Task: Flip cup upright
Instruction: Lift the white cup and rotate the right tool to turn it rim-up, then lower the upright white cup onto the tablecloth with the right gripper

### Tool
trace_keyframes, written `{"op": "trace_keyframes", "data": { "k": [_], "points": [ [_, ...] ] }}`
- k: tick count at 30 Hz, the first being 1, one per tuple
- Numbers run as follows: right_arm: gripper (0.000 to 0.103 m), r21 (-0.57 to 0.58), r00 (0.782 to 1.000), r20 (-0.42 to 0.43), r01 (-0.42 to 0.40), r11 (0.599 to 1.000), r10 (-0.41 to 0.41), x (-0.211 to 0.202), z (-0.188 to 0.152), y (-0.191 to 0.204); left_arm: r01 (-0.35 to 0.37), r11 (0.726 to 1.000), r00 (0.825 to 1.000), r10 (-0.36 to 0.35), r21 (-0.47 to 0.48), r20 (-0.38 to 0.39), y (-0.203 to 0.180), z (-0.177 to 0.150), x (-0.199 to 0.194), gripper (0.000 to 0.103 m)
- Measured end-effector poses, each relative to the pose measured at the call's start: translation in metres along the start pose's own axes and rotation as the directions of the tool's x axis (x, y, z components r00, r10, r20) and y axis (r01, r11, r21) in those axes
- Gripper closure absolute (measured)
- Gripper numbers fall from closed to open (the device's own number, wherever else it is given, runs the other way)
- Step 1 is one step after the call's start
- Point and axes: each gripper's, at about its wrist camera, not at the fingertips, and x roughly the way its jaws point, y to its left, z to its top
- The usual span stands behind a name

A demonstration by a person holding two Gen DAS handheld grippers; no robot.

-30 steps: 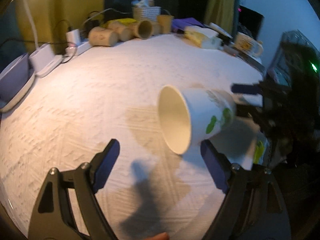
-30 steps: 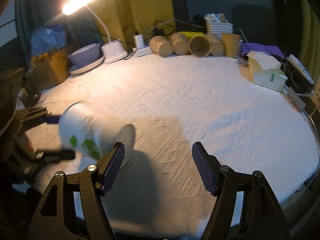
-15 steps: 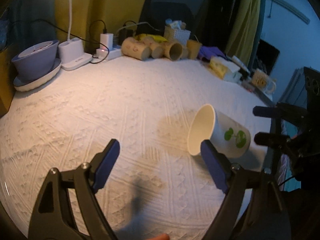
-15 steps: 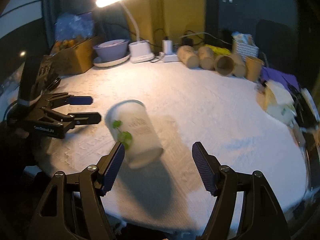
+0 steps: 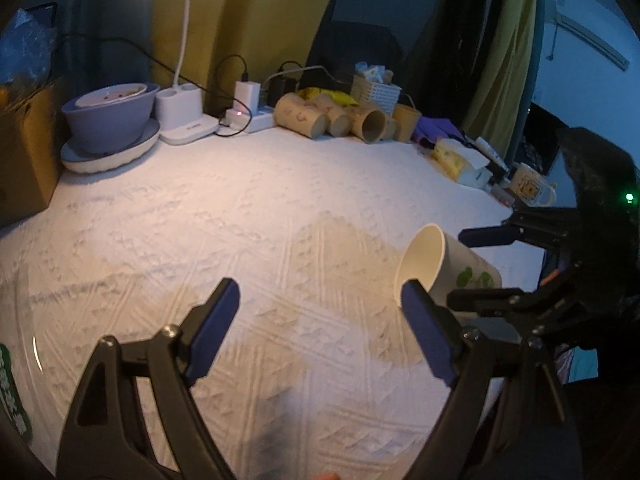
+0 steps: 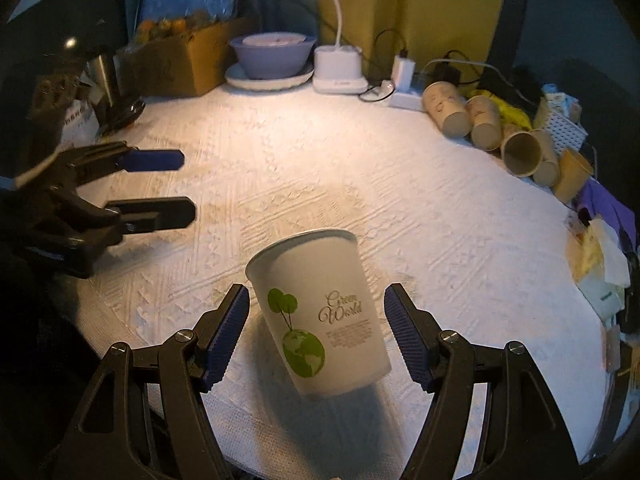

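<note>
White paper cup with green globe print [image 6: 320, 316] now squared between gaping right tongs [image 6: 316, 334], ungripped, still tilted; left tongs [image 5: 320, 332] wide, empty.

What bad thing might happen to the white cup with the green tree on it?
The paper cup lies tilted on the white tablecloth, between the right gripper's open jaws but not gripped. Closing off-centre could squash its thin wall or push it away. It also lies near the table's edge, so a nudge might roll it off. The left gripper is open close by and might bump it.
</note>
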Motion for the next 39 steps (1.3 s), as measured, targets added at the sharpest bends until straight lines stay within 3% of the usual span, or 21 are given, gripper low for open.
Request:
{"op": "trace_keyframes", "data": {
  "k": [8, 13, 23, 29, 34, 39],
  "points": [
    [0.03, -0.075, 0.996, -0.093, 0.01, 0.997, -0.017, 0.03, 0.017, 0.005, 0.021, 1.0, 1.0, -0.022, -0.021, -0.012, 0.009, -0.009, 0.002, 0.019],
    [0.03, -0.156, 0.981, -0.184, 0.026, 0.987, -0.055, 0.049, 0.024, 0.008, 0.043, 0.999, 0.999, -0.043, -0.031, 0.009, 0.01, -0.01, -0.002, 0.019],
    [0.031, -0.246, 0.968, -0.242, 0.008, 0.969, -0.069, 0.066, 0.039, 0.019, 0.053, 0.996, 0.999, -0.053, -0.069, 0.009, 0.015, -0.013, -0.003, 0.019],
    [0.032, -0.206, 0.984, -0.167, 0.02, 0.978, -0.056, 0.056, 0.049, 0.015, 0.061, 0.994, 0.998, -0.061, -0.091, 0.007, 0.02, -0.013, -0.002, 0.019],
    [0.032, -0.046, 1.0, -0.024, 0.004, 0.999, -0.005, 0.045, 0.059, -0.001, 0.073, 0.99, 0.997, -0.073, -0.117, 0.006, 0.026, -0.011, -0.001, 0.019],
    [0.032, 0.123, 0.993, 0.114, -0.045, 0.991, 0.031, 0.039, 0.054, -0.023, 0.083, 0.989, 0.997, -0.083, -0.126, 0.01, 0.027, -0.01, -0.001, 0.019]
  ]
}}
